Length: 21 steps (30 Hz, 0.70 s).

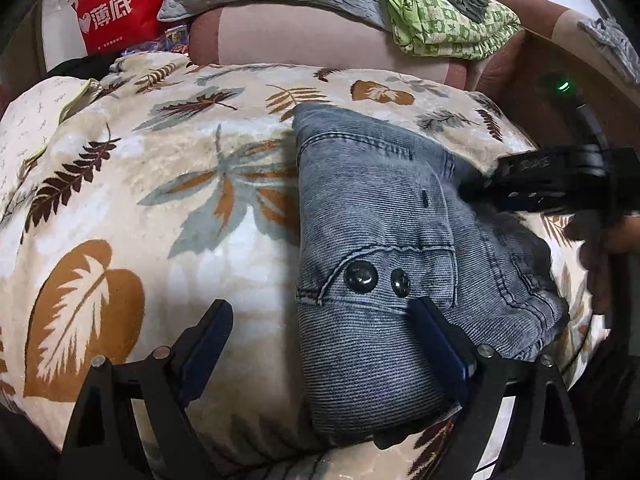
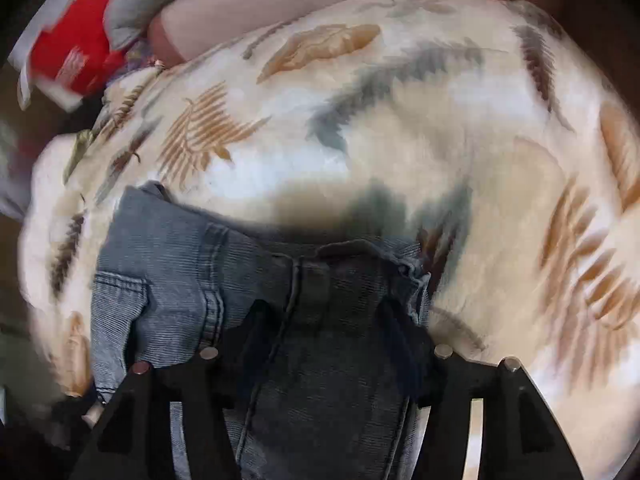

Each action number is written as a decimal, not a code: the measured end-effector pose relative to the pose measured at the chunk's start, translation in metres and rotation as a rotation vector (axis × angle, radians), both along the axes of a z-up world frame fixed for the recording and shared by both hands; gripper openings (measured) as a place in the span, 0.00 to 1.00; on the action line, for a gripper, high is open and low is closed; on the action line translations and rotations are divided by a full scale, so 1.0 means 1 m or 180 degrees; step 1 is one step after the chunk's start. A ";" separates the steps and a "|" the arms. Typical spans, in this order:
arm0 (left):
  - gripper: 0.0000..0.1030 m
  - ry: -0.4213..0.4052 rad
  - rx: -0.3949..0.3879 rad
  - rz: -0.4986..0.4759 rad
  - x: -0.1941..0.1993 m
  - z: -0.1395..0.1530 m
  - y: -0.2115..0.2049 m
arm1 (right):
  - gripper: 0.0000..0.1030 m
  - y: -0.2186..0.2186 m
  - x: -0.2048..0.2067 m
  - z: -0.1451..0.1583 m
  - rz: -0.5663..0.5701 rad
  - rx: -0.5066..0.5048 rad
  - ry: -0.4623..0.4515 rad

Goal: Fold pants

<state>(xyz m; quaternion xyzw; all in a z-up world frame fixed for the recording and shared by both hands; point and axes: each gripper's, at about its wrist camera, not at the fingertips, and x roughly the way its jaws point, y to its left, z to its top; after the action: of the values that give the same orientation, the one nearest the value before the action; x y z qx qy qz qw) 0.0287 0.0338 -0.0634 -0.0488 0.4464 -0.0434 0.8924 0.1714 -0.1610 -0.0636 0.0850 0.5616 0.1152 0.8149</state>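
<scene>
The pants [image 1: 384, 264], grey-blue denim already folded into a compact bundle, lie on a leaf-print blanket [image 1: 160, 184] draped over a cushioned seat. The step in hand appears to be the finishing of the fold: settling the top layer and squaring the bundle. To do it well, keep both tools low and let go without dragging the cloth; any sideways pull would likely shift the upper layer off the lower. Press flat along the seams, not across them, and check that the edge at 9 o'clock of the bundle stays straight. The left gripper [image 1: 320, 344] stands spread wide and holds nothing: one finger lies over the blanket at 7 o'clock of the bundle, the other rests on or just above the denim below the two metal snaps [image 1: 372, 278]. The right gripper [image 2: 332, 320] is partly spread, its jaws apart over a seam of the denim; the view is blurred, so contact with the cloth cannot be told, but no pinch shows. In the left wrist view the right gripper enters from 3 o'clock, at the bundle's far edge. A red bag [image 1: 116, 12] lies at 11 o'clock, well apart.
</scene>
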 end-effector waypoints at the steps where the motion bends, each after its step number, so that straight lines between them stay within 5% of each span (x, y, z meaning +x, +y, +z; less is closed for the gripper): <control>1: 0.89 0.0002 -0.0009 -0.0004 0.000 0.000 0.000 | 0.59 0.006 -0.001 0.009 0.0050 -0.0121 -0.0042; 5: 0.89 0.0041 -0.0093 -0.0006 0.002 -0.002 0.003 | 0.61 0.043 -0.003 0.057 0.0253 -0.0543 -0.0267; 10: 0.89 0.0034 -0.0111 -0.0026 0.002 -0.002 0.003 | 0.74 0.125 0.022 0.093 0.0917 -0.0492 -0.0334; 14: 0.89 0.0034 -0.0154 -0.0028 0.001 -0.003 0.004 | 0.75 0.188 0.043 0.077 0.1377 -0.0667 -0.0063; 18: 0.89 0.0051 -0.0194 -0.0036 0.002 -0.003 0.004 | 0.75 0.226 0.055 0.034 0.1746 -0.1264 0.0343; 20: 0.89 0.0049 -0.0204 -0.0039 0.003 -0.004 0.004 | 0.62 0.226 0.069 0.021 0.1664 -0.1449 0.0428; 21: 0.89 0.0050 -0.0210 -0.0037 0.003 -0.004 0.005 | 0.40 0.222 0.079 0.018 0.1567 -0.1474 0.0449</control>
<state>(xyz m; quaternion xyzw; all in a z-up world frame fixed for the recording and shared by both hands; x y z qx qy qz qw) 0.0316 0.0384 -0.0671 -0.0760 0.4519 -0.0630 0.8866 0.2503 0.0608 -0.0460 -0.2326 0.6315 0.1717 0.7195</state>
